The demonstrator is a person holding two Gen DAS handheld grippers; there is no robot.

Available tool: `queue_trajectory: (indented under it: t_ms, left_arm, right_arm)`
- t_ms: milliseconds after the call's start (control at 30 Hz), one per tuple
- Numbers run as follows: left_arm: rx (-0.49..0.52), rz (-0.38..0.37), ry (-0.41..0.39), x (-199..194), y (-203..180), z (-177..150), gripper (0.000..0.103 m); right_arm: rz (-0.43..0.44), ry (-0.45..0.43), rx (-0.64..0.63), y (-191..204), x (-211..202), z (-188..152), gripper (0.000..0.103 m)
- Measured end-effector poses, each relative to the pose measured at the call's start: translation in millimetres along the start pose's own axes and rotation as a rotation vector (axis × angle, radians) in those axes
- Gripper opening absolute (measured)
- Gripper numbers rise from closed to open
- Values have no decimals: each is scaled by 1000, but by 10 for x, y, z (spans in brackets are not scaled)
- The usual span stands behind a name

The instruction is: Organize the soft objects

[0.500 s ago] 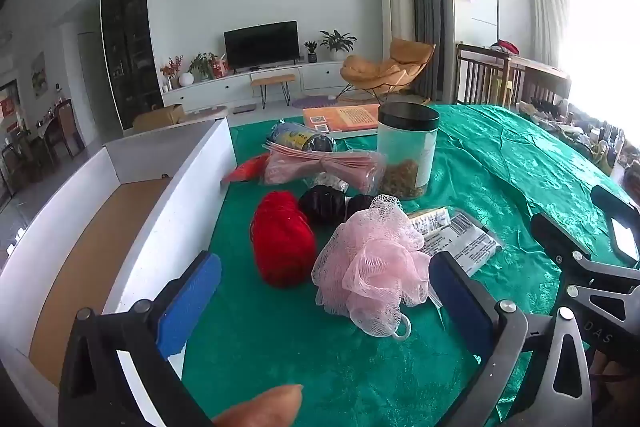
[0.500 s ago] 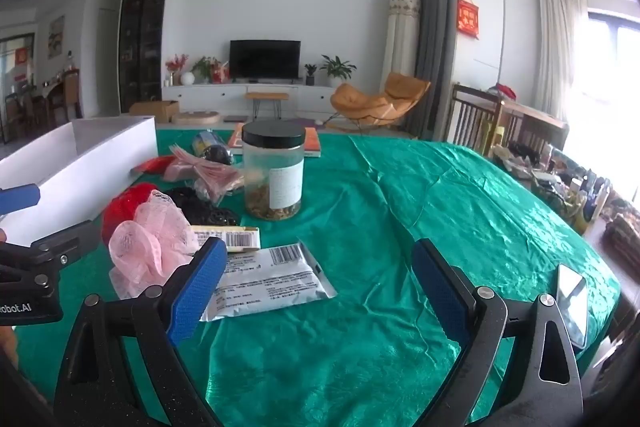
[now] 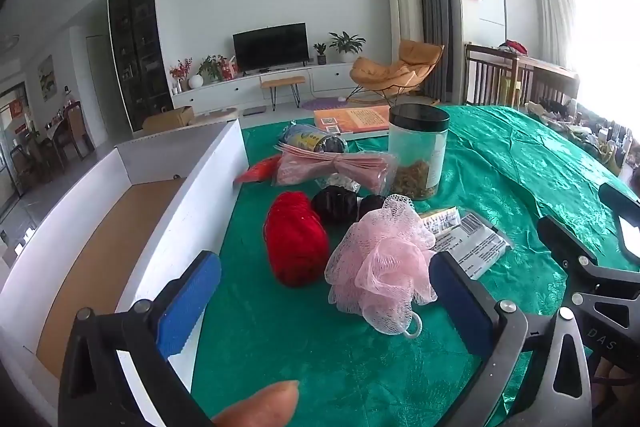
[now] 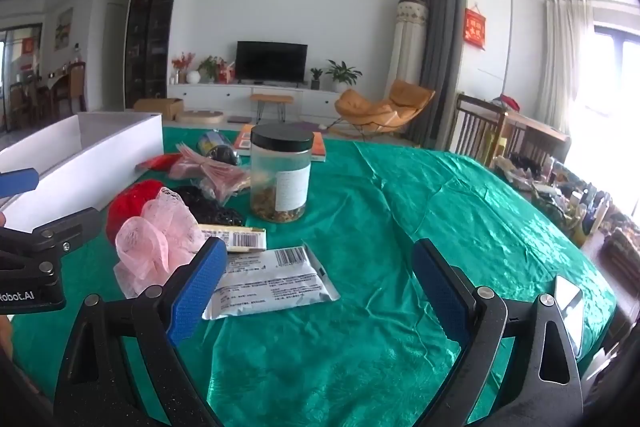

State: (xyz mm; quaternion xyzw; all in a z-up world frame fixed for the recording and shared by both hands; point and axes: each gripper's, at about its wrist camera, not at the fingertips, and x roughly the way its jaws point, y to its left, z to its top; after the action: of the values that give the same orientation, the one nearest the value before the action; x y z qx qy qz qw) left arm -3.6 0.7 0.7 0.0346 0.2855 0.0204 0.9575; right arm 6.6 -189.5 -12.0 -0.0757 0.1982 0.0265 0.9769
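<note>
A pink mesh bath sponge point(image 3: 380, 259) point(image 4: 160, 239) lies on the green tablecloth point(image 3: 320, 347), with a red ball of yarn point(image 3: 296, 243) point(image 4: 132, 203) at its left. Black soft items point(image 3: 340, 203) point(image 4: 208, 207) sit just behind them. My left gripper point(image 3: 324, 295) stands open and low over the cloth; the sponge lies just ahead of its right blue pad, untouched. My right gripper point(image 4: 320, 287) is open too, with a silver packet point(image 4: 272, 279) ahead of its left pad. The left gripper's black frame point(image 4: 36, 259) shows at the left edge of the right wrist view.
A large white open box point(image 3: 192, 211) point(image 4: 88, 155) with a brown floor stands left of the pile. Behind are a clear jar with a black lid point(image 3: 418, 151) point(image 4: 282, 175), a pink bagged bundle point(image 3: 332, 167), an orange book point(image 3: 352, 119) and a barcoded bar point(image 4: 240, 239). A phone point(image 4: 568, 303) lies at the right.
The left gripper has edged slightly forward toward the pink sponge. The right gripper's view is nearly unchanged. Both stay open.
</note>
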Motion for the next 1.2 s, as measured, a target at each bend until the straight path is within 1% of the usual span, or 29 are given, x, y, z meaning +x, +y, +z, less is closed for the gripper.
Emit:
queue_trajectory:
  t_ms: [233,833,1200]
  left_arm:
    - [3,14,10,32,9,-22,103]
    - [0,18,9,17,36,-27,103]
    - [11,21,41,48,24,-49,103]
  right_arm:
    - [2,4,-1,0,14,-9,95]
    - [5,8,-5,28,41,-23,95]
    - [14,20,-4,32,77,-60,95]
